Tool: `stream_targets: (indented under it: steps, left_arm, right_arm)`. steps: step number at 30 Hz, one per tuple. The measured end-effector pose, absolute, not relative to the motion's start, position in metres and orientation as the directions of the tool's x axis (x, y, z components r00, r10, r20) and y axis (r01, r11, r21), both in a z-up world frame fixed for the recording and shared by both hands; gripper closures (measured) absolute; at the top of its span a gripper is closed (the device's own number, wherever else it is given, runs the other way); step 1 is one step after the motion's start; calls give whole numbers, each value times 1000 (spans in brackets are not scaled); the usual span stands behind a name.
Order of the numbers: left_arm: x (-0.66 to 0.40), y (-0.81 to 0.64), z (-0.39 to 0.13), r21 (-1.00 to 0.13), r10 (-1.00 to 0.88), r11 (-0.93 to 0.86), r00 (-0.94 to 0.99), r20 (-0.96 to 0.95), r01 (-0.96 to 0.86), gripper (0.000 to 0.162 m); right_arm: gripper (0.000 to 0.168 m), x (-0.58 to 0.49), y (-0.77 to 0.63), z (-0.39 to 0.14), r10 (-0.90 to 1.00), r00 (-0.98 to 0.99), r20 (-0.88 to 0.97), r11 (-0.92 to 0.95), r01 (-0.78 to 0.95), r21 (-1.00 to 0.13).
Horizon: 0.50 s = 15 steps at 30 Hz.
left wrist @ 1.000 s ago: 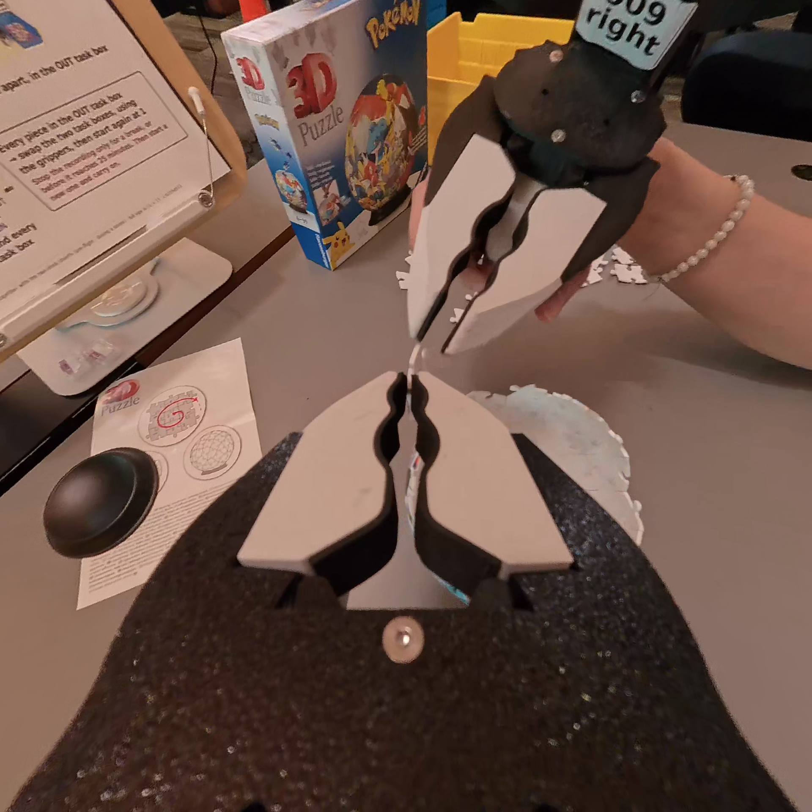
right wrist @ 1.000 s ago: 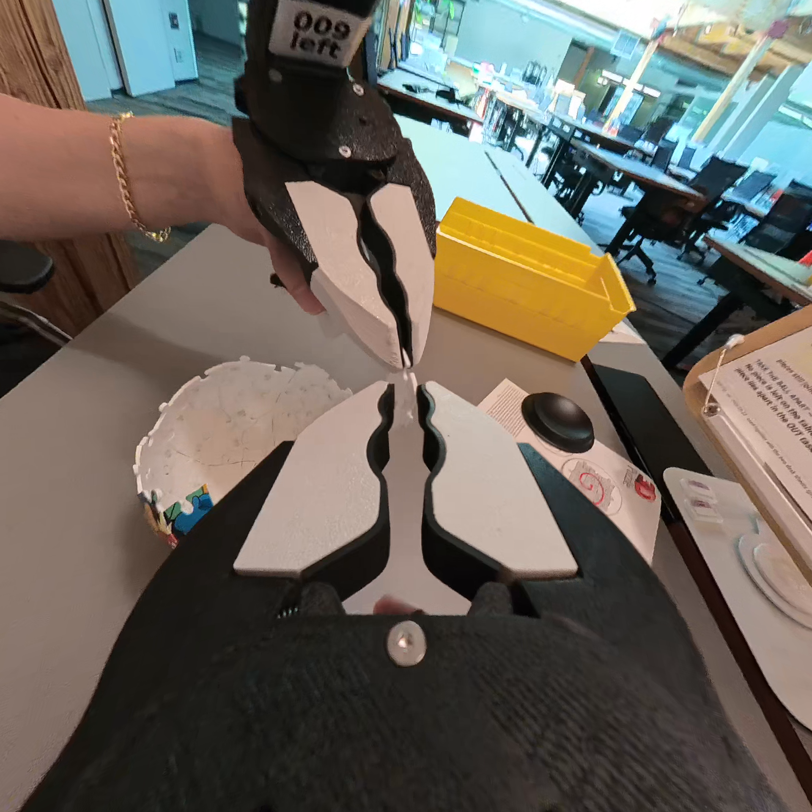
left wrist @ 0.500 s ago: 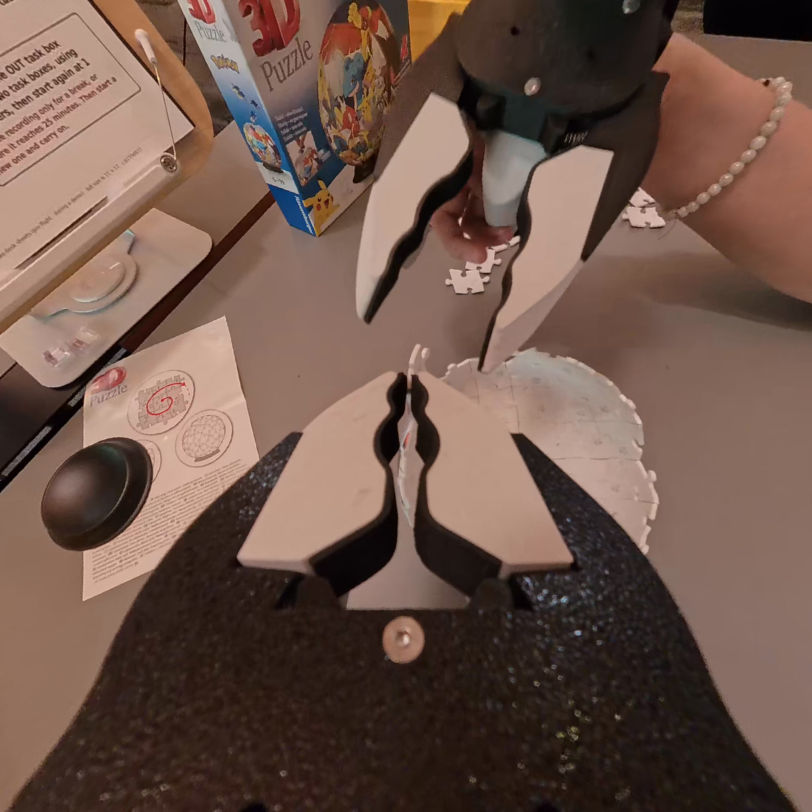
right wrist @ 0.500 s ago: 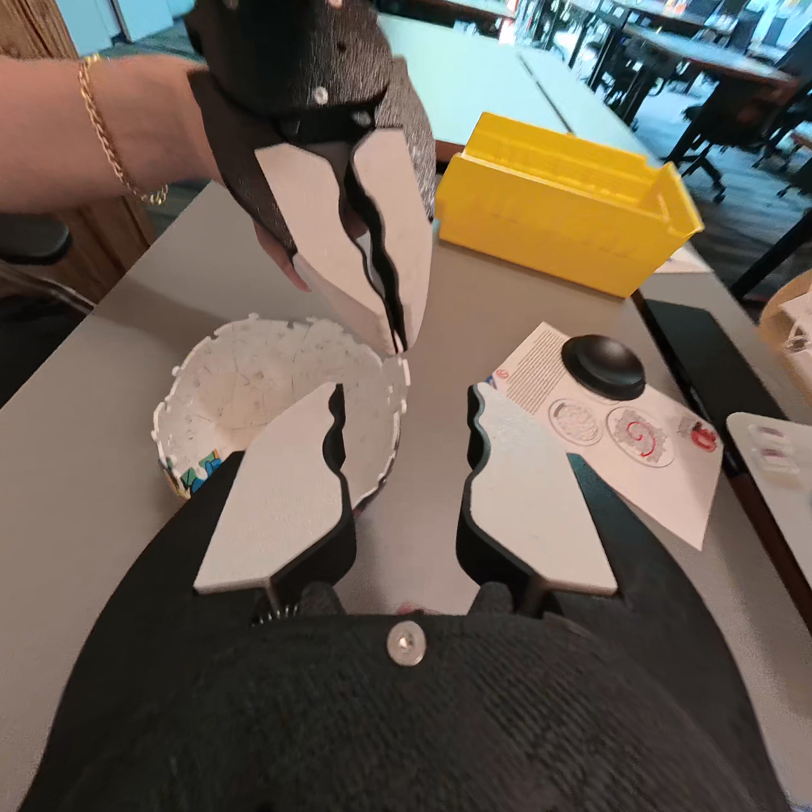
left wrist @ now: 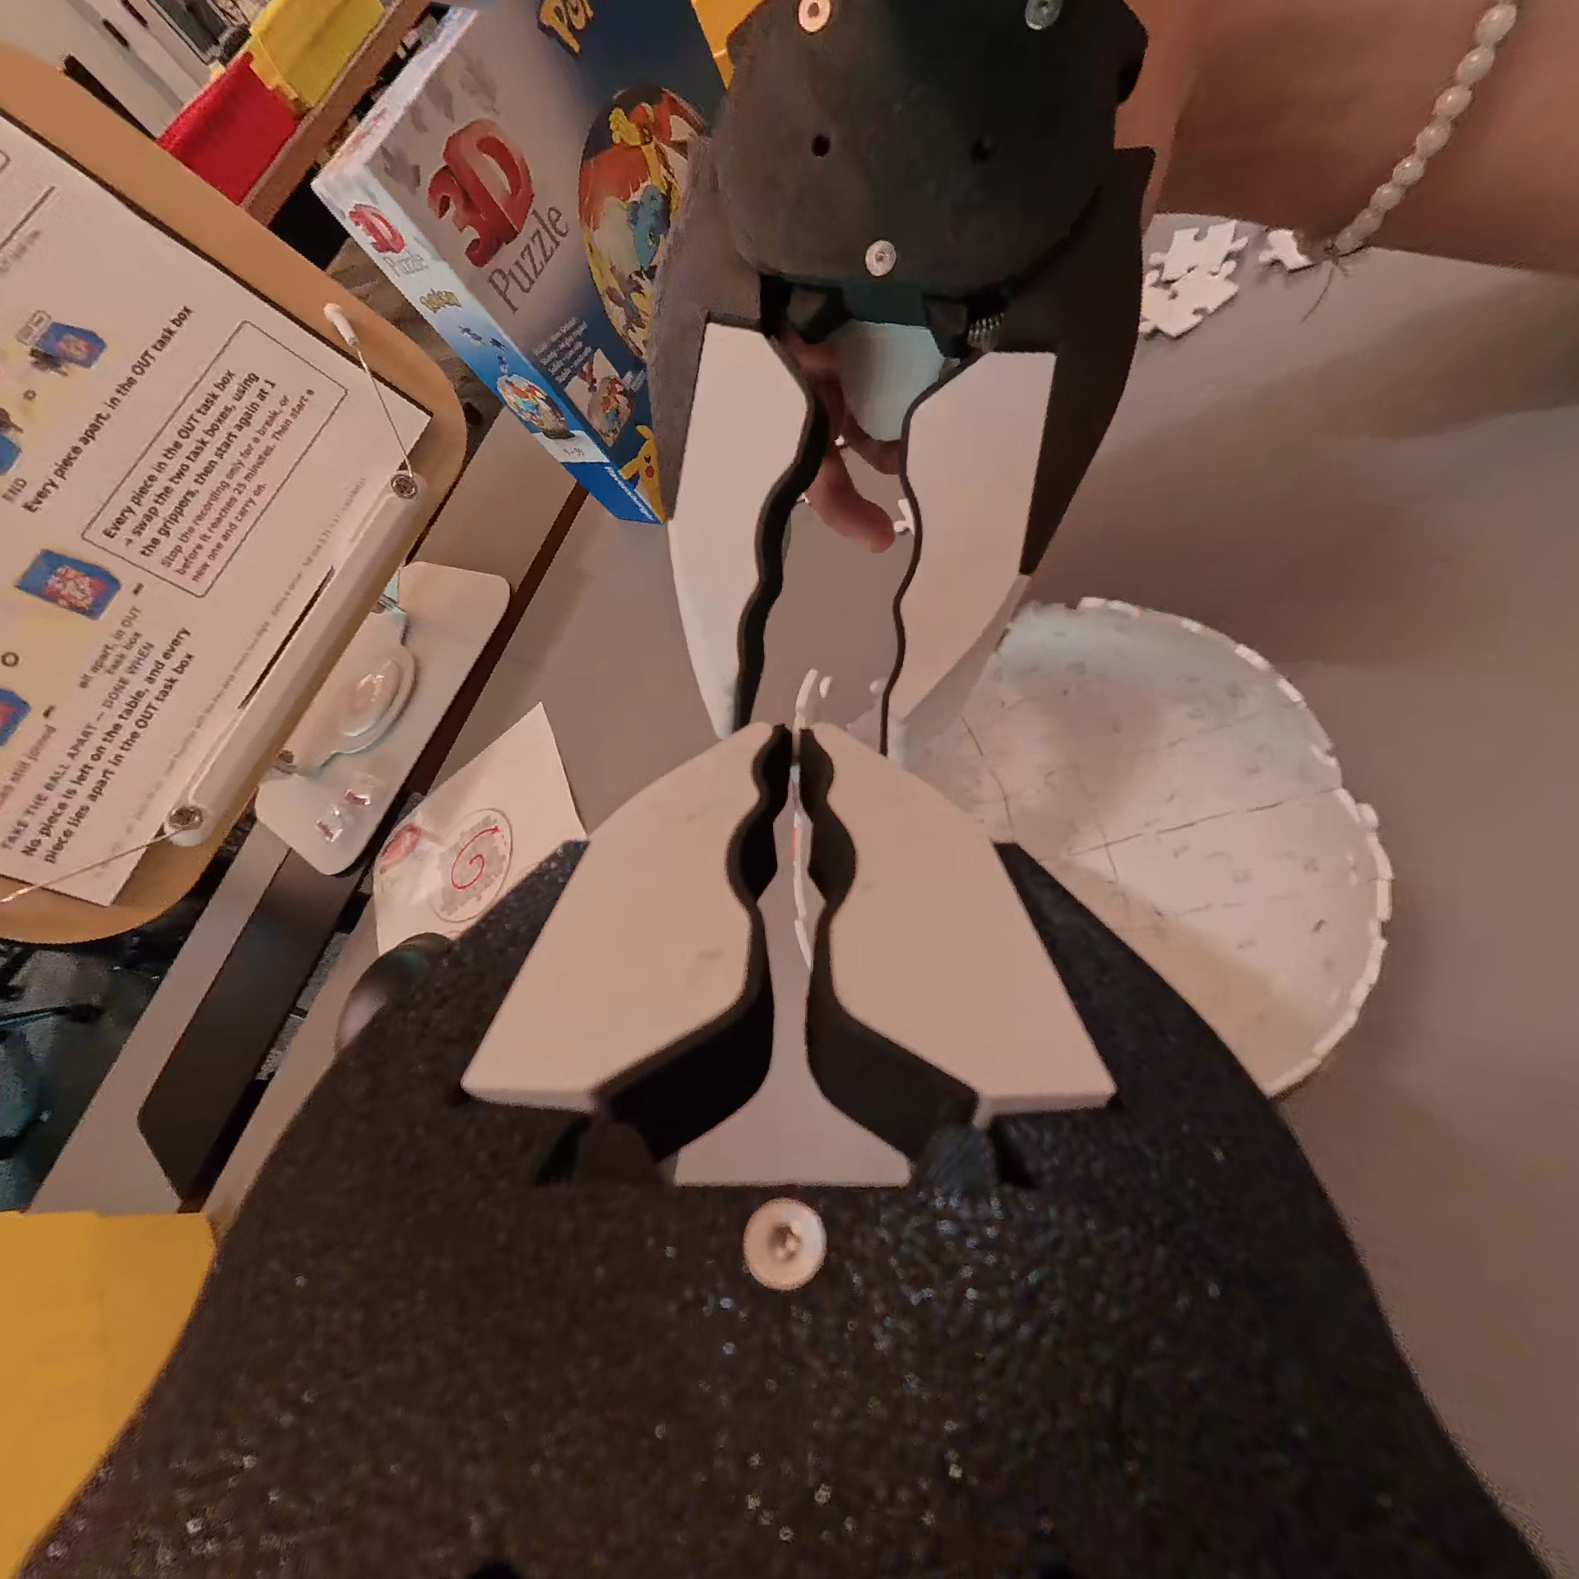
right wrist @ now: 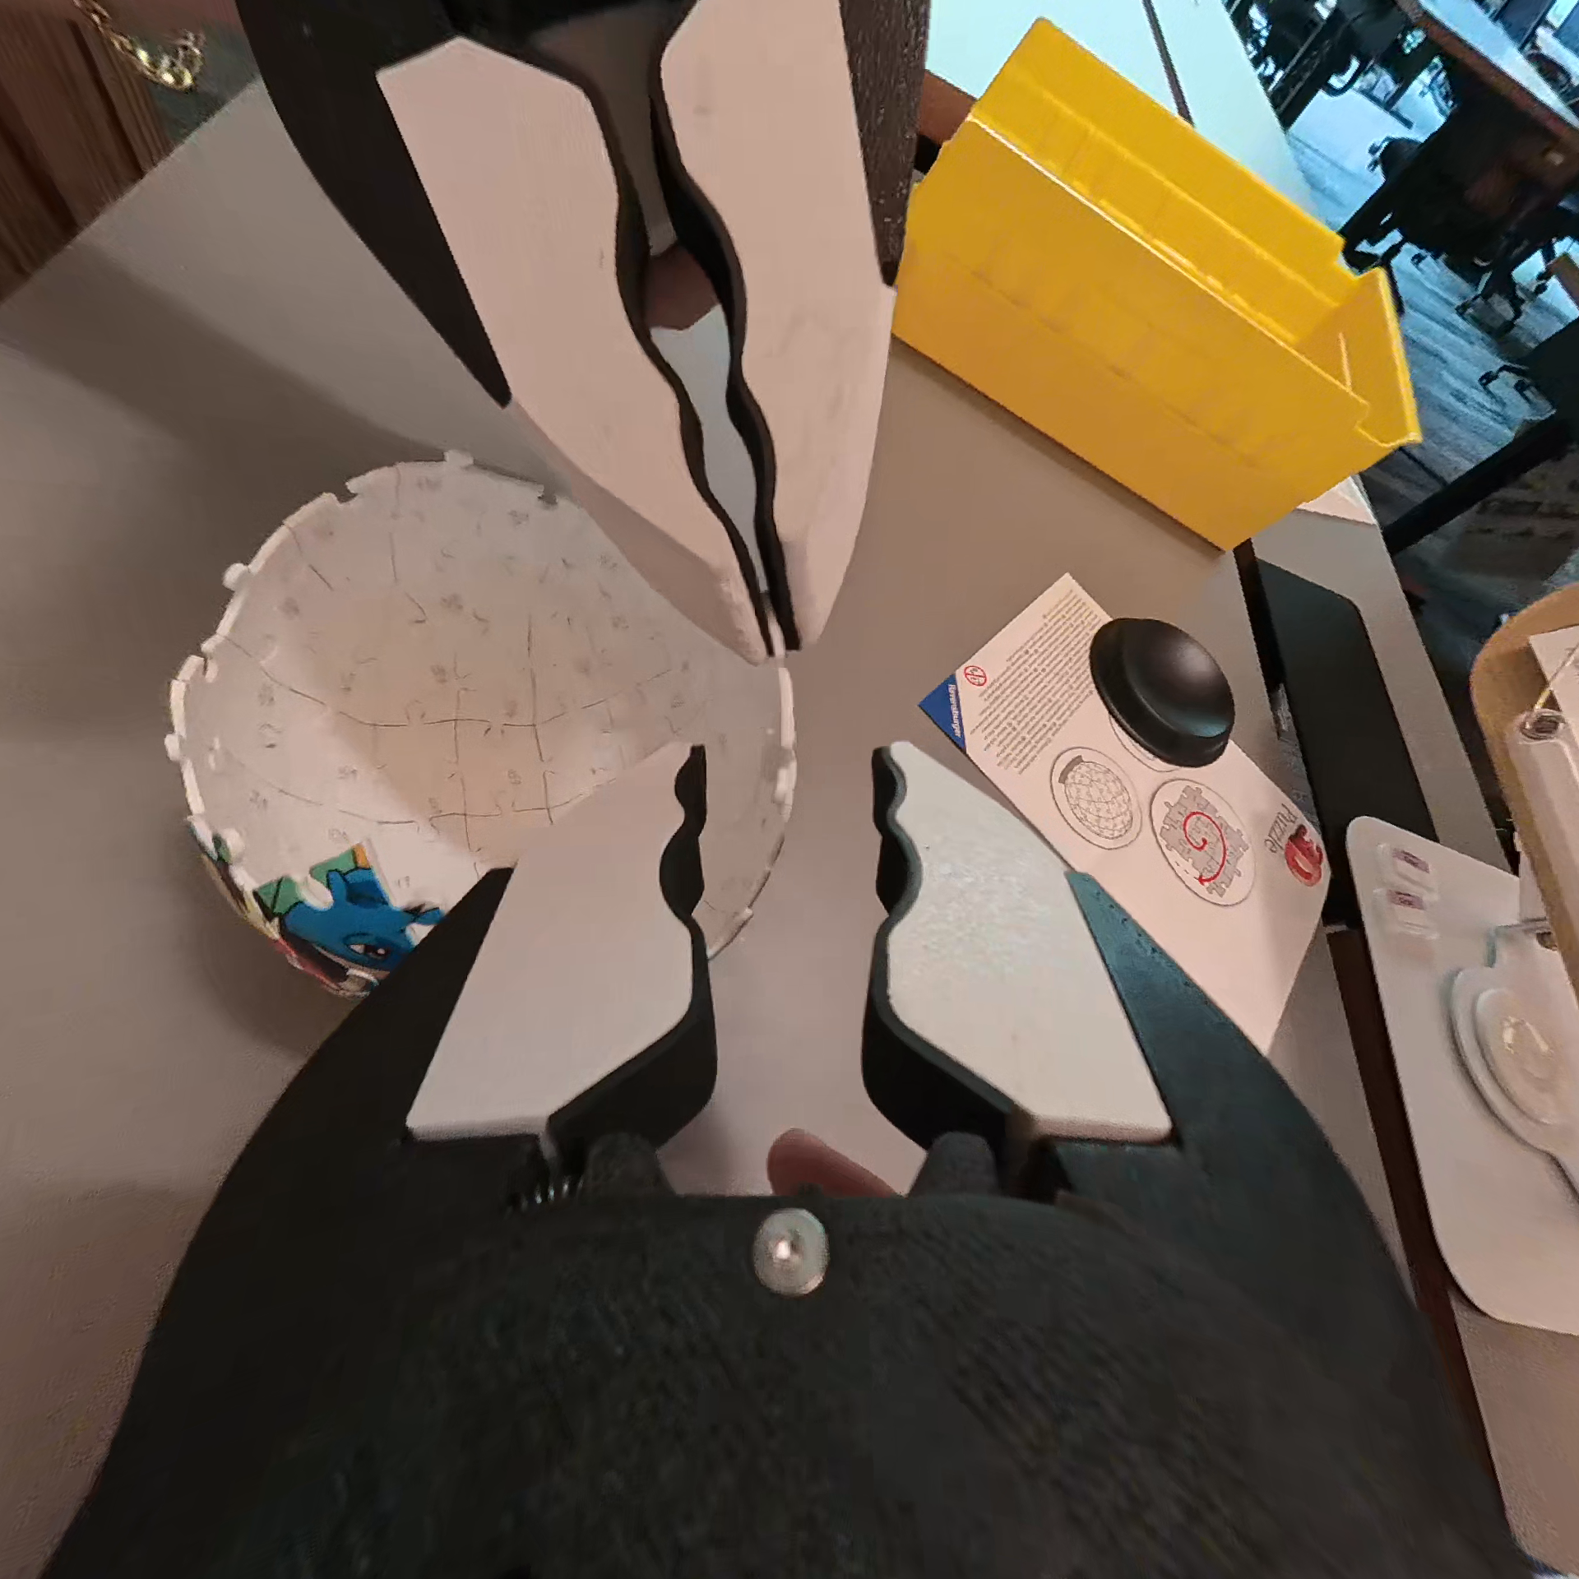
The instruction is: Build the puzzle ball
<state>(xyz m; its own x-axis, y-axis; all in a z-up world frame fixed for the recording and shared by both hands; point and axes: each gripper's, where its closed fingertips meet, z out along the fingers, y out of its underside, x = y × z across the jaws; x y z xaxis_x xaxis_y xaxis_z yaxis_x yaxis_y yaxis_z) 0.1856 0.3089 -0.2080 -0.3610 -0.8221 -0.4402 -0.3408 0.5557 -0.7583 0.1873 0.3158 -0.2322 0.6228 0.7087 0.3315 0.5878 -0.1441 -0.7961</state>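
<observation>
The half-built puzzle ball [right wrist: 427, 683] lies open like a white bowl on the grey table, coloured outside; it also shows in the left wrist view [left wrist: 1153, 812]. My left gripper [left wrist: 793, 735] is shut on a thin white puzzle piece [left wrist: 799, 863], seen edge-on. In the right wrist view the left gripper [right wrist: 773, 645] comes down from above with its tips at the bowl's right rim. My right gripper [right wrist: 790, 756] is open and empty, its fingers on either side of that rim. In the left wrist view the right gripper [left wrist: 807, 726] points down at the piece.
The puzzle box [left wrist: 530, 282] stands at the back beside a clipboard stand [left wrist: 171, 513]. A yellow bin [right wrist: 1153, 282], a paper leaflet [right wrist: 1153, 846] and a black dome stand [right wrist: 1162, 701] lie right of the ball. Loose pieces [left wrist: 1196, 273] lie farther back. My two grippers' fingertips are within a few centimetres of each other.
My right gripper opened and let go of the piece that both grippers held. Both grippers came down to the ball's rim. The left stays shut on the piece.
</observation>
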Motion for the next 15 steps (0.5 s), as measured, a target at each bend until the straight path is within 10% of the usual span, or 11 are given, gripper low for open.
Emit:
stream_targets:
  steps: [15]
  left_arm:
    - [185,314,-215,-768,-839,531,-346,-419,-357,160]
  right_arm:
    - [143,185,321,-236,702,622,347,-133,593,-794]
